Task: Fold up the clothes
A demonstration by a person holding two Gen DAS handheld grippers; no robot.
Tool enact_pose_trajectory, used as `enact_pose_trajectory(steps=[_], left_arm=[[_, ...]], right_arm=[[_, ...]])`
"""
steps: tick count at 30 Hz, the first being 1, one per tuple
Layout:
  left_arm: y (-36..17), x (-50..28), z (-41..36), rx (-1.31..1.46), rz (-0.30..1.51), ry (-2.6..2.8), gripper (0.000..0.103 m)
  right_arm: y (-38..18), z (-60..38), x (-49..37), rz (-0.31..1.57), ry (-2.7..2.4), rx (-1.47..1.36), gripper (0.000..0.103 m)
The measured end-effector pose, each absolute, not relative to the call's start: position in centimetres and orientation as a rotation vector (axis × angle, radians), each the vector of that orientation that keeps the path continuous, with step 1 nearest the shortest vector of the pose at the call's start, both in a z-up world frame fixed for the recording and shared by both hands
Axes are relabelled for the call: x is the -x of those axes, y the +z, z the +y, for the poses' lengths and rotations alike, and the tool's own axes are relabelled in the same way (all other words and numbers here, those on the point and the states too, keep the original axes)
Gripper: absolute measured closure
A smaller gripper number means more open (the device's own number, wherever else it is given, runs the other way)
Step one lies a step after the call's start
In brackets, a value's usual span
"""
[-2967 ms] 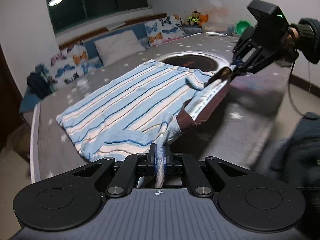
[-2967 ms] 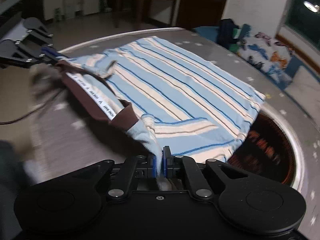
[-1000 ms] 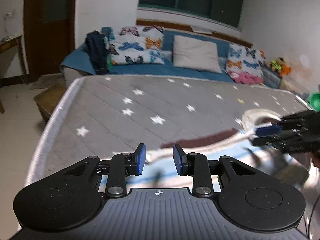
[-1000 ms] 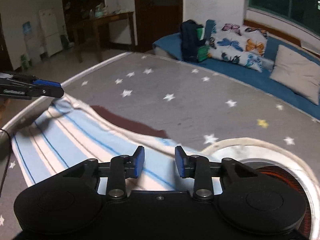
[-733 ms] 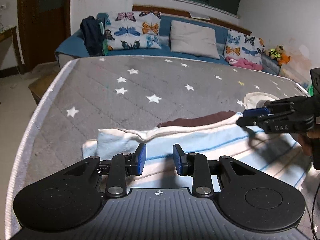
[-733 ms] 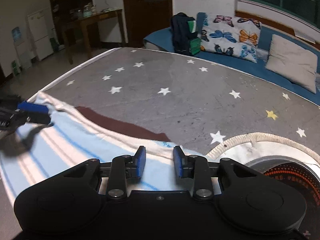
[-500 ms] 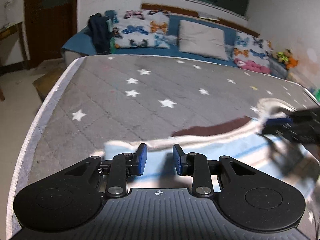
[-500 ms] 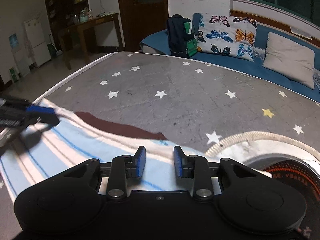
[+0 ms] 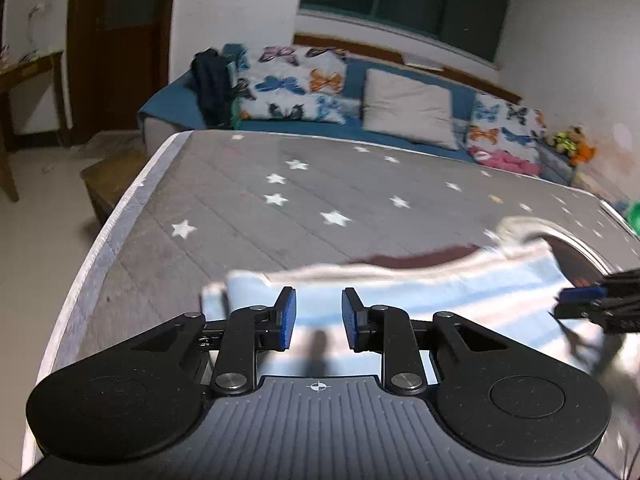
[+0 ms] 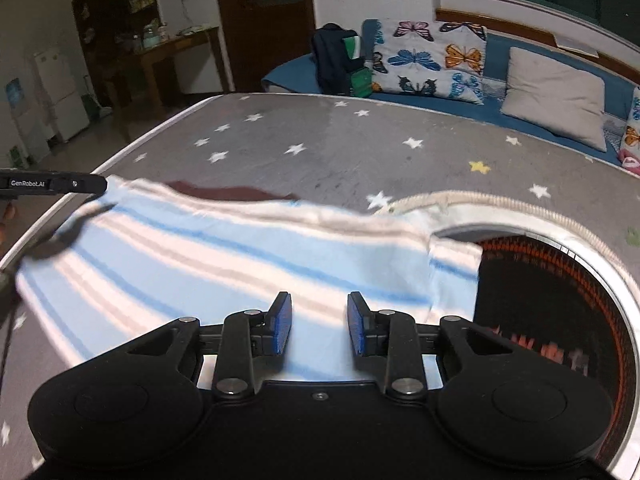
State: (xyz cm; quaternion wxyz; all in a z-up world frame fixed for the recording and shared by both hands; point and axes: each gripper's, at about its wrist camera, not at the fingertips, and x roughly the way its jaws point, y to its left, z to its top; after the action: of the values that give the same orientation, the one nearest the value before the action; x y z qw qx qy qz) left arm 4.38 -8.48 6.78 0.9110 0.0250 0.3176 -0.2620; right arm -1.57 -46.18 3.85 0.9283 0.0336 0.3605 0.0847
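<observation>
A light blue striped garment point(image 10: 240, 256) with a brown collar band point(image 10: 228, 193) lies folded flat on the grey star-patterned mattress point(image 10: 340, 148). My right gripper point(image 10: 319, 322) hovers over its near edge, open, with nothing between the blue pads. My left gripper point(image 9: 319, 318) is open too and empty, above the same garment point(image 9: 440, 284) near its left end. Each gripper shows in the other's view: the right gripper point(image 9: 592, 300) at the far right, the left gripper point(image 10: 52, 184) at the far left by the garment's corner. The cloth is motion-blurred.
A round dark opening with orange lettering point(image 10: 552, 300) is set in the mattress just right of the garment. The mattress edge point(image 9: 120, 220) drops to the floor on the left. A blue sofa with butterfly cushions point(image 10: 432, 60) and a dark backpack point(image 10: 332, 60) stands behind.
Three seconds ago both grippers were shut on the lifted garment; they have let go and it lies folded. Over the last second both grippers stayed open and shifted slightly over it.
</observation>
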Motion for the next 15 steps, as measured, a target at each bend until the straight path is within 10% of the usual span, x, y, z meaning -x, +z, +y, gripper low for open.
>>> enact_pose_trajectory(steps=[15], left_arm=[[4.4,1.1,-6.5,-0.141,0.711,-0.483,0.072]], right_arm=[[4.0,-47.0,6.4,0.738,0.107,-0.080,0.070]])
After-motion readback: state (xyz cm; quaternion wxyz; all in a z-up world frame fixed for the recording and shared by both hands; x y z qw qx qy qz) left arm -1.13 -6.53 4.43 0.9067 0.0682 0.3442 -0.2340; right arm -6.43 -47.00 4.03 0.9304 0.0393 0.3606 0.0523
